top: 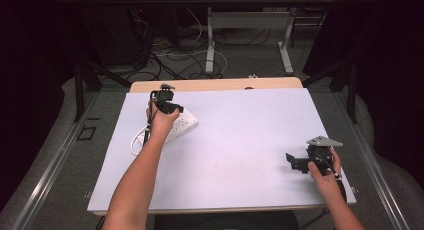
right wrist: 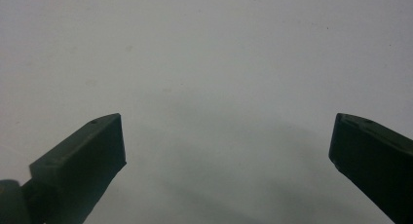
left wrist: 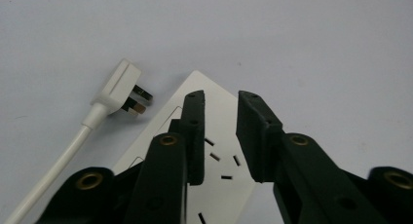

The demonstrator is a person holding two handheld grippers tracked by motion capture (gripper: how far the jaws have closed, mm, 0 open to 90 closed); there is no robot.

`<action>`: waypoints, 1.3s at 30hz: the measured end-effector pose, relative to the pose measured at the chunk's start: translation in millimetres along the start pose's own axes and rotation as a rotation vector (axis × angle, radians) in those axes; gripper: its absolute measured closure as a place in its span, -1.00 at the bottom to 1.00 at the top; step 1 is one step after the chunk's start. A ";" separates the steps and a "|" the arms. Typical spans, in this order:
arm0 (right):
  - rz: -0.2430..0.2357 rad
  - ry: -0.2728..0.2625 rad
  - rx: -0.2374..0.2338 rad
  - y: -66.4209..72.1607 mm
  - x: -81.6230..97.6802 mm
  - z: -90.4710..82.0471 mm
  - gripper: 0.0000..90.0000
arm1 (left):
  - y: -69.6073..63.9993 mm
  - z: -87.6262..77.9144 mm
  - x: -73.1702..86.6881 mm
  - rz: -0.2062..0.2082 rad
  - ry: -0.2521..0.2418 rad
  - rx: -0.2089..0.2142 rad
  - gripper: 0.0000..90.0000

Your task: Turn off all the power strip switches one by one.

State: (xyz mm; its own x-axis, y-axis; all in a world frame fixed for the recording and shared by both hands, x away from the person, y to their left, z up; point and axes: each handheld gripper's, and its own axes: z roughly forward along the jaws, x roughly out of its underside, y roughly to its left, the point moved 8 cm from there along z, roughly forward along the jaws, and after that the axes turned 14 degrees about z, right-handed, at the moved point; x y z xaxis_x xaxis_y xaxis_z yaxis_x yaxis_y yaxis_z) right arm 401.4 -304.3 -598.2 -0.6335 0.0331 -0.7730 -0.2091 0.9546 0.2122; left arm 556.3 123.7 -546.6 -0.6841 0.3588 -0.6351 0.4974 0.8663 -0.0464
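White rectangular plastic power strip (left wrist: 195, 136) lies flat near the far left of the pale lavender bench (top: 240, 140), its white round cable (left wrist: 53, 170) running beside it to a white flat-pin plug (left wrist: 119, 90) that rests on the bench just off the strip's corner, pins bare. Left tool (left wrist: 220, 131) hangs directly above the strip's socket slots, black jaws parted by a narrow gap with nothing between them. Right tool (right wrist: 226, 146), well apart at the near right of the bench, holds its jaws wide over bare surface.
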 end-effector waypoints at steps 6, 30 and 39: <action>-0.009 0.003 0.003 -0.9 0.1 0.4 -1.00 | -3.9 -15.1 3.9 0.019 -0.041 0.008 0.41; -0.019 0.005 0.004 3.1 1.2 -0.1 -1.00 | -16.3 -57.0 40.9 0.144 -0.143 0.042 -0.23; -0.023 0.002 0.005 3.0 1.2 -0.1 -1.00 | -21.9 -71.7 65.8 0.114 -0.179 0.057 -0.50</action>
State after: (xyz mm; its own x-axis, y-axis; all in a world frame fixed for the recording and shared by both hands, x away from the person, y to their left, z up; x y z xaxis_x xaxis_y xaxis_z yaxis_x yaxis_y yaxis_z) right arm 399.9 -301.3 -598.4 -0.6301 0.0100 -0.7764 -0.2205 0.9565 0.1913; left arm 462.2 153.3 -532.2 -0.5191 0.3813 -0.7650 0.5987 0.8009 -0.0071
